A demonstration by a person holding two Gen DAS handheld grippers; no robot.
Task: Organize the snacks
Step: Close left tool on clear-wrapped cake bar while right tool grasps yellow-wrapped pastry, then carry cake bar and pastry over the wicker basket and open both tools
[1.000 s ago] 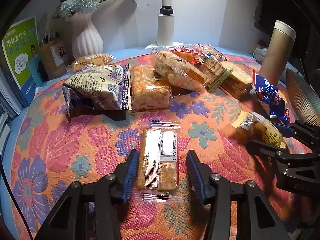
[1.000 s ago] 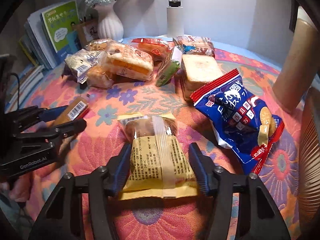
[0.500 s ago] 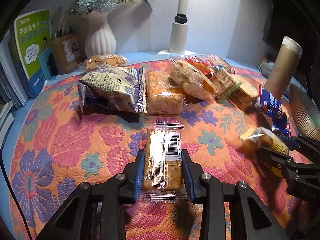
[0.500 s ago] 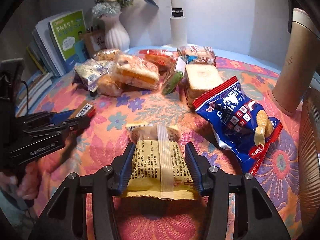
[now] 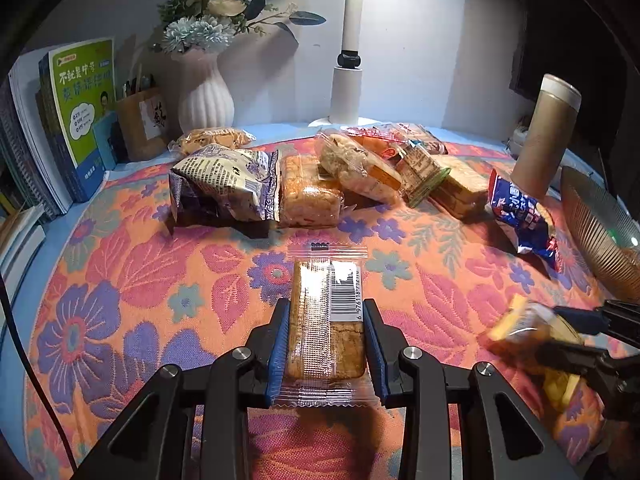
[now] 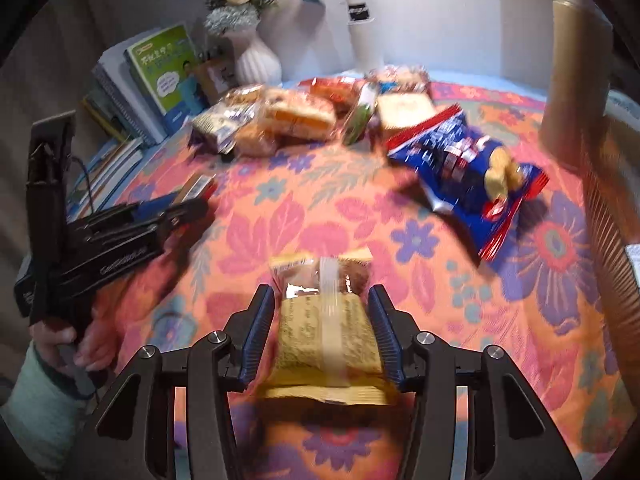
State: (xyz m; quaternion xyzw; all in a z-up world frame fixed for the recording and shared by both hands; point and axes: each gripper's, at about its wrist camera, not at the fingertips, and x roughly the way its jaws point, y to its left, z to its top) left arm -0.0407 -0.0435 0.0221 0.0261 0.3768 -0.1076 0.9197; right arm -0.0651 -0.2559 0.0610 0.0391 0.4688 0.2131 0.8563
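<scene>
Both grippers have closed and lifted: left gripper clamps a clear-wrapped cake, right gripper a yellow pastry packet, likely bound for the snack row at twelve o'clock.

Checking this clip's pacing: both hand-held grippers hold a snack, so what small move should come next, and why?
Probably carry both toward the row of snacks at the back. The left hand-held gripper is shut on the clear-wrapped cake bar, the right hand-held gripper on the yellow-wrapped pastry, and both packets lie apart from that row.
</scene>
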